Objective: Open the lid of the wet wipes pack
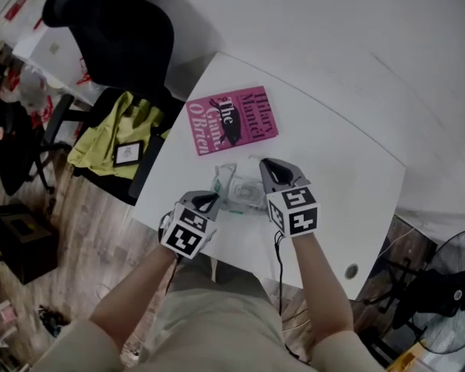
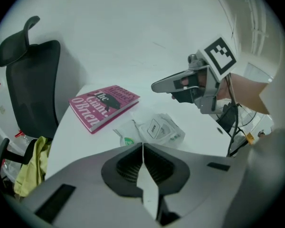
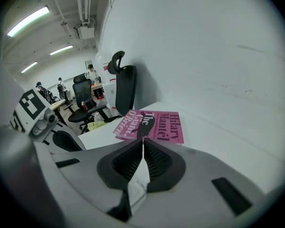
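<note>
The wet wipes pack (image 1: 242,191) lies on the white table (image 1: 333,142), a clear soft pack with a white lid panel (image 2: 157,128) lying flat and a green sticker (image 2: 128,140) on its near flap. My left gripper (image 1: 209,201) hovers just left of the pack, its jaws (image 2: 142,147) together with nothing between them. My right gripper (image 1: 270,164) is over the pack's right end, lifted off the table (image 2: 168,84), and its jaws (image 3: 142,144) meet at the tips with nothing held. From the right gripper view the pack is hidden under the jaws.
A pink book (image 1: 231,119) lies on the table just beyond the pack. A black office chair (image 1: 112,25) with a yellow cloth (image 1: 112,130) stands off the table's left edge. A floor fan (image 1: 449,289) stands at the lower right. More chairs and people (image 3: 61,87) show far back.
</note>
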A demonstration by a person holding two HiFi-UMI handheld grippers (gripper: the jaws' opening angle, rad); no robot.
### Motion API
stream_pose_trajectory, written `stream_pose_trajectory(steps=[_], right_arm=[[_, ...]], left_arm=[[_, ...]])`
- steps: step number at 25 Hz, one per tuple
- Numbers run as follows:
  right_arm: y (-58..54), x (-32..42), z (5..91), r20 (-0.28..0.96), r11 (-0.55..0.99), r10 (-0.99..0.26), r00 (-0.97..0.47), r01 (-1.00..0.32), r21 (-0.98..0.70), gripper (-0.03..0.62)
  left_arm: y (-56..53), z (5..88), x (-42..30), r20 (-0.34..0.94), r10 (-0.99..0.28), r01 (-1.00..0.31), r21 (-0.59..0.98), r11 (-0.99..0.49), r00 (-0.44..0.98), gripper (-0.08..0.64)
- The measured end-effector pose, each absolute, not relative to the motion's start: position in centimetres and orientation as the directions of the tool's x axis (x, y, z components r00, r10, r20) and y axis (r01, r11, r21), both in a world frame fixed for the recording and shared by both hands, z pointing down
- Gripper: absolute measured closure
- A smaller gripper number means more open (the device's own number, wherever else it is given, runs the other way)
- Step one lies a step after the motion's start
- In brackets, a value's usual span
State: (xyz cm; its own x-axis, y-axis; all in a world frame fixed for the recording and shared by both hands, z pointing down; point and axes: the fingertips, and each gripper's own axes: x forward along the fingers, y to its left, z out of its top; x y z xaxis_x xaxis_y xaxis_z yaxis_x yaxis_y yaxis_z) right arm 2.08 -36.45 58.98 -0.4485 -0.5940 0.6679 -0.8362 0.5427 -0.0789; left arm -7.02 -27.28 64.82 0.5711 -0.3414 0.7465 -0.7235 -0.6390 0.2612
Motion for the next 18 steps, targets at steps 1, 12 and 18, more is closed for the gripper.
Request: stream_pose_trajectory(steps=[1, 12, 18], right_arm=[[-36.2, 2.0, 57.6, 0.649, 0.54, -0.61, -0.455, -0.838, -0.081, 0.56], [-31.7, 1.9, 40.3, 0.359, 0.528, -0.779, -0.514, -0.847, -0.067, 0.566], [-29.1, 3.5, 33.3, 0.228, 0.504, -0.835, -0.5, -0.862, -0.044, 0.568]], left_arm=[[-27.7, 63.9, -7.4, 0.738, -0.361, -0.73, 0.254, -0.635, 0.57, 0.534], [-29.9, 48.5, -10.2, 0.54, -0.615, -0.781, 0.138, -0.609, 0.574, 0.535], [-28.8, 40.4, -9.6, 0.428, -0.664, -0.752, 0.059, -0.656, 0.613, 0.535]])
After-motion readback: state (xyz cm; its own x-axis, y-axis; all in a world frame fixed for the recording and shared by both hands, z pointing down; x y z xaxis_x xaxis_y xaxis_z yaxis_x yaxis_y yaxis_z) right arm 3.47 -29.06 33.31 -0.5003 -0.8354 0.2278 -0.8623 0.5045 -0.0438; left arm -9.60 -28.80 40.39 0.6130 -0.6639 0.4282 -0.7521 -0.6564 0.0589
